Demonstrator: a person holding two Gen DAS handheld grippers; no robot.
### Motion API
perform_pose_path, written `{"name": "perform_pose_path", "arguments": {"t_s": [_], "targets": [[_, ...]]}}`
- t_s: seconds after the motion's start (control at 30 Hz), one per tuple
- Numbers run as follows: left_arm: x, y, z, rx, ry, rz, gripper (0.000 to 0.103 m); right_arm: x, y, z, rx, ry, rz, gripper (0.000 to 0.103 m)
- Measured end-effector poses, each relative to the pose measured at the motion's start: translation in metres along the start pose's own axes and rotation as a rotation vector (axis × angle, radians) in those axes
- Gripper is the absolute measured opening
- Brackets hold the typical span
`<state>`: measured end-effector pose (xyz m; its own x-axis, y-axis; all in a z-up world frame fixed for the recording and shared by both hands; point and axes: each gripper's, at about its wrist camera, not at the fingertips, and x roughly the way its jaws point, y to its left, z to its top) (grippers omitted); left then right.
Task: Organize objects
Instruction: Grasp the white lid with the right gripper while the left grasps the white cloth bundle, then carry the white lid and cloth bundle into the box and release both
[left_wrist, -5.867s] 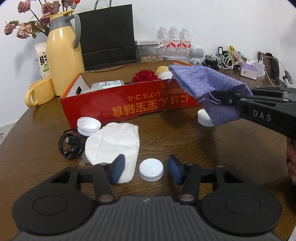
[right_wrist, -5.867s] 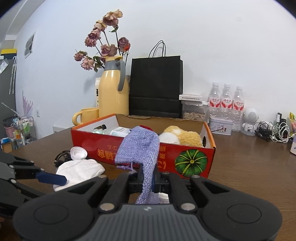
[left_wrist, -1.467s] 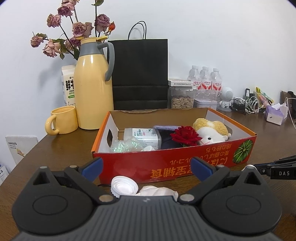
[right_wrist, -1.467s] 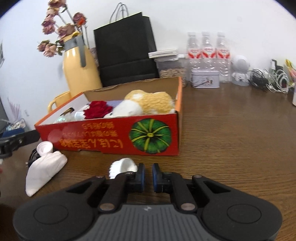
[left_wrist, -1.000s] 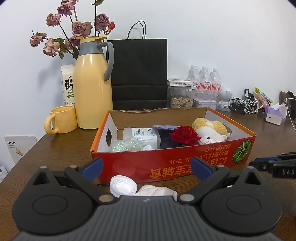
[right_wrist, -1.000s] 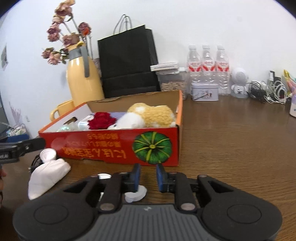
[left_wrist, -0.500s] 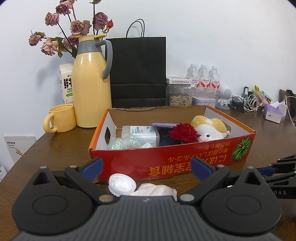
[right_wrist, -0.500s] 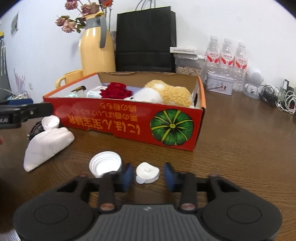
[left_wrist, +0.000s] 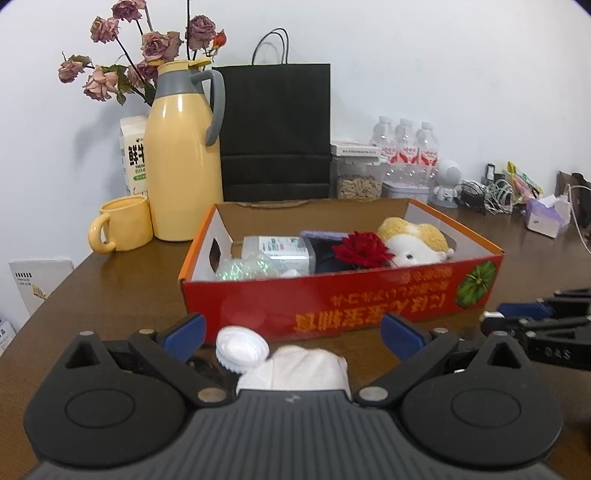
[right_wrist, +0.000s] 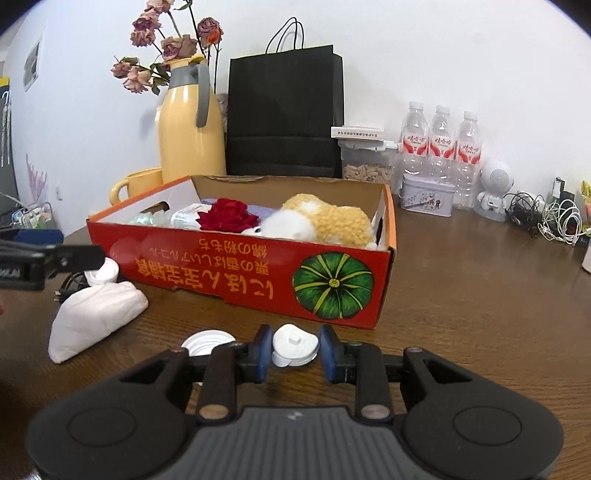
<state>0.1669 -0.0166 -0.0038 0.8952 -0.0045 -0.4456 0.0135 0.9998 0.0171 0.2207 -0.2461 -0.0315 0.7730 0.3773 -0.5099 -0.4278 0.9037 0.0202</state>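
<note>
My right gripper (right_wrist: 295, 350) is shut on a small white cap with a knob (right_wrist: 294, 343), low over the table just in front of the red cardboard box (right_wrist: 240, 266). A second white cap (right_wrist: 208, 341) lies open side up just to its left. My left gripper (left_wrist: 293, 334) stands wide open near the box's front wall (left_wrist: 369, 299), over a third white cap (left_wrist: 242, 345) and a white cloth pouch (left_wrist: 295, 369), touching neither. In the box lie a plush toy (left_wrist: 413, 240), a red rose (left_wrist: 364, 249), a purple cloth (left_wrist: 321, 234) and a clear plastic pack (left_wrist: 277, 251).
A yellow jug with dried roses (left_wrist: 183, 162), a yellow mug (left_wrist: 123, 227) and a black paper bag (left_wrist: 275, 129) stand behind the box. Water bottles (right_wrist: 441, 147), a tin (right_wrist: 426, 199) and tangled cables (right_wrist: 546, 218) sit at the back right. A black cable (right_wrist: 70, 284) lies beside the pouch.
The right gripper's jaws have drawn in from a wider gap onto the knobbed white cap. The purple cloth it held several seconds ago now lies in the box. The left gripper has kept still.
</note>
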Motion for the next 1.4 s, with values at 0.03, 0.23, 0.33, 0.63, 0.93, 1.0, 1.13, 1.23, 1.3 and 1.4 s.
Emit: {"name": "perform_pose_path", "arguments": {"t_s": [0.03, 0.23, 0.33, 0.63, 0.93, 1.0, 1.13, 1.23, 1.3, 1.4], "targets": [[-0.002, -0.001, -0.001, 0.003, 0.013, -0.006, 0.103, 0.0, 0.0, 0.0, -0.002, -0.002, 0.001, 0.027], [0.0, -0.004, -0.012, 0.031, 0.107, -0.011, 0.103, -0.005, 0.001, 0.0, -0.008, -0.022, 0.009, 0.027], [0.01, -0.003, -0.014, 0.048, 0.152, -0.004, 0.103, -0.007, 0.002, 0.001, -0.011, -0.034, 0.014, 0.027], [0.037, -0.007, -0.021, 0.124, 0.231, 0.034, 0.103, -0.012, 0.003, 0.001, -0.014, -0.051, 0.025, 0.027], [0.035, -0.008, -0.021, 0.147, 0.225, 0.012, 0.082, -0.012, 0.004, 0.001, -0.016, -0.051, 0.026, 0.027], [0.033, -0.009, -0.02, 0.145, 0.226, -0.006, 0.075, -0.012, 0.004, 0.001, -0.016, -0.05, 0.027, 0.027], [0.032, -0.01, -0.02, 0.143, 0.224, -0.011, 0.072, -0.012, 0.004, 0.001, -0.016, -0.05, 0.026, 0.027], [0.028, -0.008, -0.019, 0.131, 0.211, -0.016, 0.069, -0.012, 0.004, 0.0, -0.016, -0.049, 0.026, 0.027], [0.023, -0.007, -0.017, 0.123, 0.196, -0.017, 0.069, -0.012, 0.004, 0.0, -0.016, -0.049, 0.026, 0.027], [0.016, -0.005, -0.013, 0.116, 0.175, -0.018, 0.069, -0.012, 0.004, 0.0, -0.017, -0.05, 0.026, 0.027]]}}
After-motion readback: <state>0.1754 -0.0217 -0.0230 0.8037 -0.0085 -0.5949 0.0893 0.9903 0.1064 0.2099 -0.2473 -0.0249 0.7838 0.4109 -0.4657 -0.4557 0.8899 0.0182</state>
